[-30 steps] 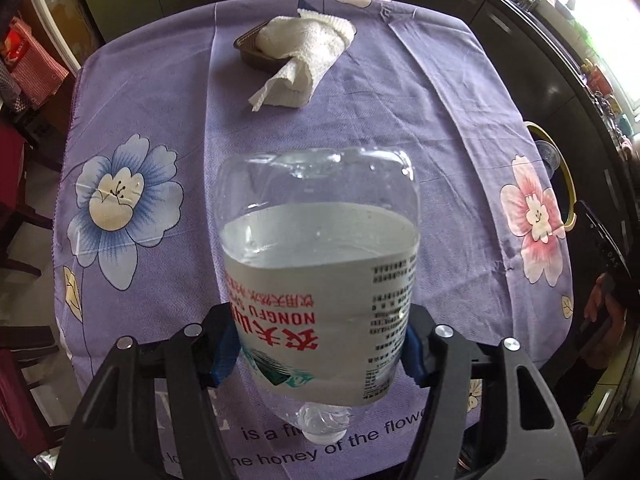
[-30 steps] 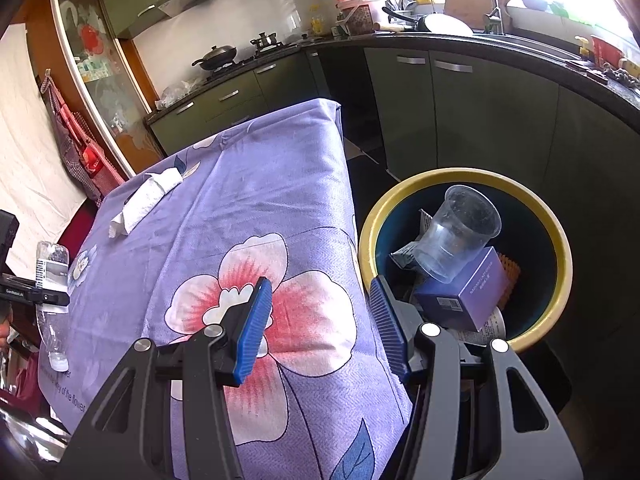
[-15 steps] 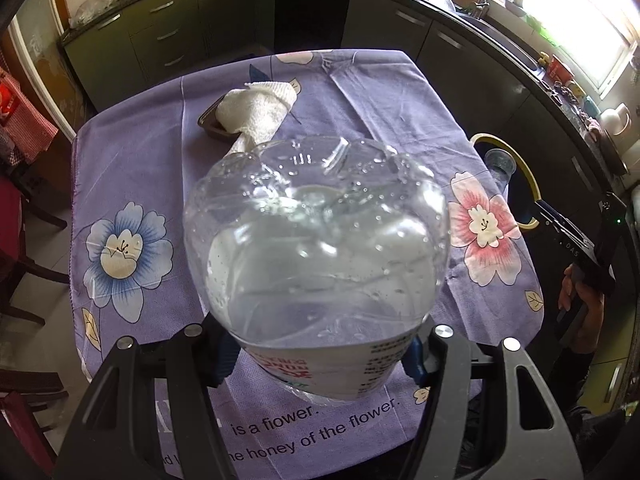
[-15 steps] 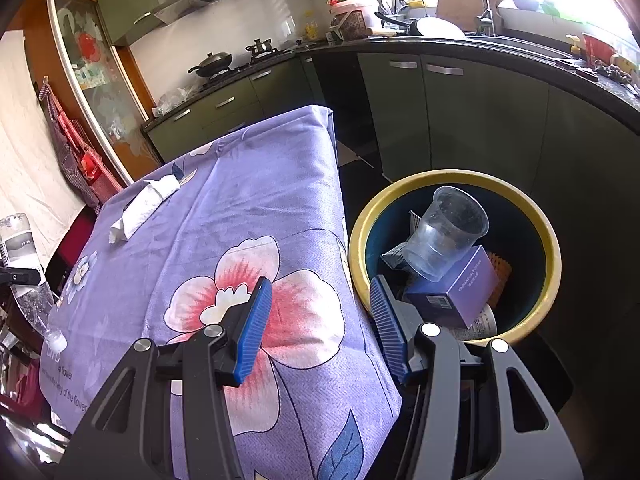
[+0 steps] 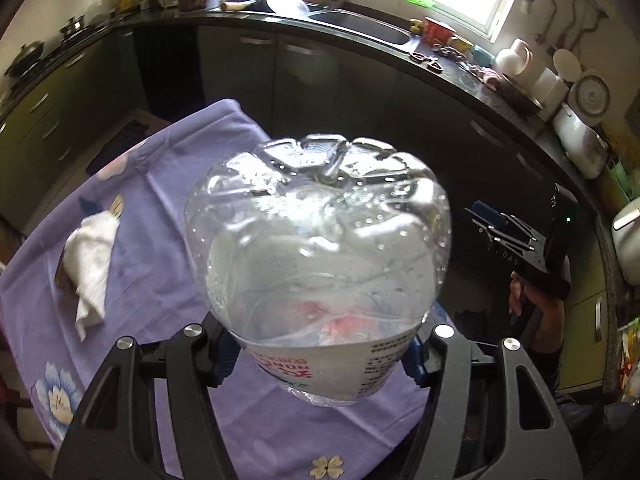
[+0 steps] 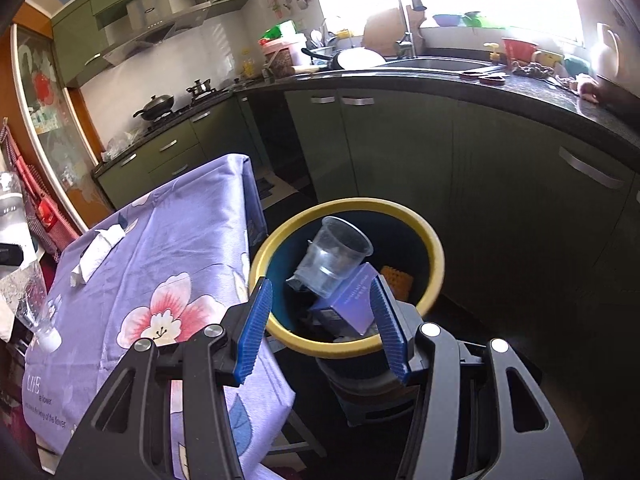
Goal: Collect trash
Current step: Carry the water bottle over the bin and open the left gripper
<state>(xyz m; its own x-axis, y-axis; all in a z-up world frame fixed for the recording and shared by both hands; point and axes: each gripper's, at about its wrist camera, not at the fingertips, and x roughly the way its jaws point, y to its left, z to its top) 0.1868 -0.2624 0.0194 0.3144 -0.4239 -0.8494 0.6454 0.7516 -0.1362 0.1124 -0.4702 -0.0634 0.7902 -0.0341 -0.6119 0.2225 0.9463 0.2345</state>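
My left gripper (image 5: 318,354) is shut on a clear plastic water bottle (image 5: 320,256), partly filled, cap end toward the camera and base pointing away; it hangs above the purple flowered tablecloth (image 5: 168,216). The same bottle (image 6: 24,280) shows at the left edge of the right wrist view. My right gripper (image 6: 322,322) stands open with nothing between its blue pads, in front of the yellow-rimmed trash bin (image 6: 434,256). The bin holds a clear plastic cup (image 6: 334,258) and a purple box (image 6: 354,300). A crumpled white tissue (image 5: 90,264) lies on the cloth over a dark tray.
Dark green kitchen cabinets (image 6: 400,148) and a black counter (image 6: 520,92) curve behind the bin. The tissue (image 6: 98,250) lies at the far part of the table. The table's edge (image 6: 260,240) runs close beside the bin. A hand (image 5: 536,304) holds the other gripper at right.
The left gripper rose and swung right with the bottle, so its base now points toward the cabinets. The right gripper shifted right; the bin now sits between its fingers in view.
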